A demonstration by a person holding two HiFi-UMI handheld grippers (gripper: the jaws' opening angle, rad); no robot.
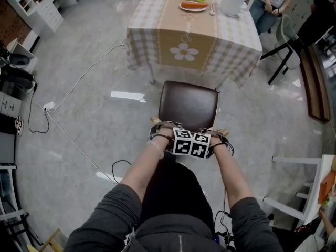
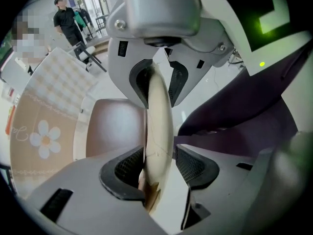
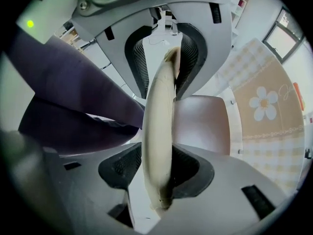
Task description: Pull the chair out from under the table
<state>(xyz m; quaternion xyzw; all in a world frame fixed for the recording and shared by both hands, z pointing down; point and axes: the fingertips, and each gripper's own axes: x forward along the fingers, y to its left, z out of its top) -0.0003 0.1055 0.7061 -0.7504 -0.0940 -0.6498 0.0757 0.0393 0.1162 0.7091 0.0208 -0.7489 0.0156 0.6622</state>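
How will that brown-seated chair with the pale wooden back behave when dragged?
The brown-seated wooden chair looks rigid, so it should move as one piece. On the glossy grey floor it probably slides easily; pulling on its pale top rail might tip it backward.

Chair seat (image 1: 189,105): dark brown, smooth, leather-like, with a dull sheen. Top rail (image 2: 159,126): pale painted wood, its coat cracked and chipped to brown near one end. My left gripper (image 2: 159,169) and my right gripper (image 3: 156,167): matt grey plastic shells; pads (image 2: 128,168) black, finely cross-hatched. Floor (image 1: 89,135): grey, polished, glossy with reflections. Tablecloth (image 1: 152,30): matt checked cloth. My sleeves (image 1: 105,214): grey knit
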